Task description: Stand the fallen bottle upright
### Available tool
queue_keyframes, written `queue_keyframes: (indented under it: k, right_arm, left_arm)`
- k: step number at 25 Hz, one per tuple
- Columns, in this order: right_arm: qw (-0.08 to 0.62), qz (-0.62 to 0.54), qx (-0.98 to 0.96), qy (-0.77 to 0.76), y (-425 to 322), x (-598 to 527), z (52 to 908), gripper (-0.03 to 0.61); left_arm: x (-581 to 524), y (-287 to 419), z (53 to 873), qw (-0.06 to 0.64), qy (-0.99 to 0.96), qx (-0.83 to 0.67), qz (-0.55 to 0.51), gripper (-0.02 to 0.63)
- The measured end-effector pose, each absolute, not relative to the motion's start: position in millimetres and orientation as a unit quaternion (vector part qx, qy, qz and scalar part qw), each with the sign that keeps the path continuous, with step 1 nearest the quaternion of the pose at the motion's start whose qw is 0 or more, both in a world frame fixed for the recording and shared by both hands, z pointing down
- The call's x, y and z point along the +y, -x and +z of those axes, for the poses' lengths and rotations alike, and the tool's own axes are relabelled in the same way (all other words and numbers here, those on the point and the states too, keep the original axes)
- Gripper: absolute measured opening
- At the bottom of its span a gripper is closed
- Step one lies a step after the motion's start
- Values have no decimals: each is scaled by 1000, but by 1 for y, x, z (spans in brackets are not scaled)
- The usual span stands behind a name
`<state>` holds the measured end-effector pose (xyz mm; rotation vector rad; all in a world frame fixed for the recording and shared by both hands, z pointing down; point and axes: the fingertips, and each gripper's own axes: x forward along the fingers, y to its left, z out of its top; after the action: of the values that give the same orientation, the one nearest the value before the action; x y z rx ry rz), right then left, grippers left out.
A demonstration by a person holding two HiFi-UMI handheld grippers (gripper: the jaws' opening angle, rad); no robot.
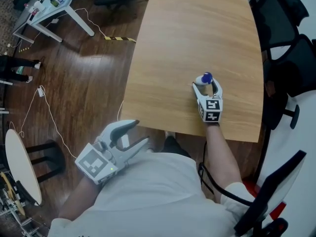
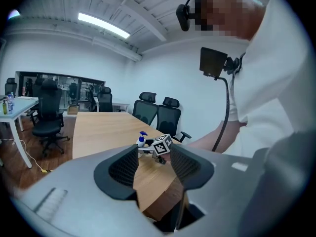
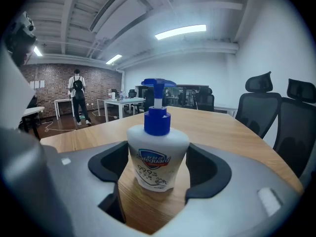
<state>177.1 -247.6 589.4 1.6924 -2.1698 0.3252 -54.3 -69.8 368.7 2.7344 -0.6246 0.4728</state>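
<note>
A white pump bottle with a blue cap stands upright on the wooden table, near its front edge. My right gripper reaches in from the front, with one jaw on each side of the bottle. In the right gripper view the bottle fills the gap and both pads touch its sides. My left gripper hangs off the table's front left corner, open and empty. The left gripper view shows its jaws spread, with the bottle far beyond them.
Black office chairs line the table's right side. A white desk stands at the far left, and a round table sits at the near left. Cables trail over the dark wood floor. A person stands far off.
</note>
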Motion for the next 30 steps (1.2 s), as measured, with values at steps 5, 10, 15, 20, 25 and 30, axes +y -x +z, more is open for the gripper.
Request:
queue_keyframes:
  k: [5, 10, 15, 20, 25, 30]
  right_arm:
    - [189, 124, -768, -600, -178, -249, 591, 371]
    - [188, 125, -762, -607, -182, -242, 581, 420]
    - [191, 110, -755, -617, -178, -209, 558, 420]
    - [186, 104, -754, -622, -166, -152, 526, 420]
    - [179, 100, -764, -611, -144, -81, 493, 420]
    - [173, 122, -779, -591, -124, -4, 466, 420]
  left_arm:
    - [-65, 63, 373, 134, -955, -204, 167, 199]
    - [-57, 79, 368, 131, -957, -206, 156, 199]
    - [-36, 98, 362, 123, -962, -205, 133, 199]
    - [-2, 114, 360, 116, -969, -189, 109, 199]
    - [41, 110, 372, 123, -974, -157, 107, 199]
    - [74, 93, 373, 122, -979, -133, 100, 199]
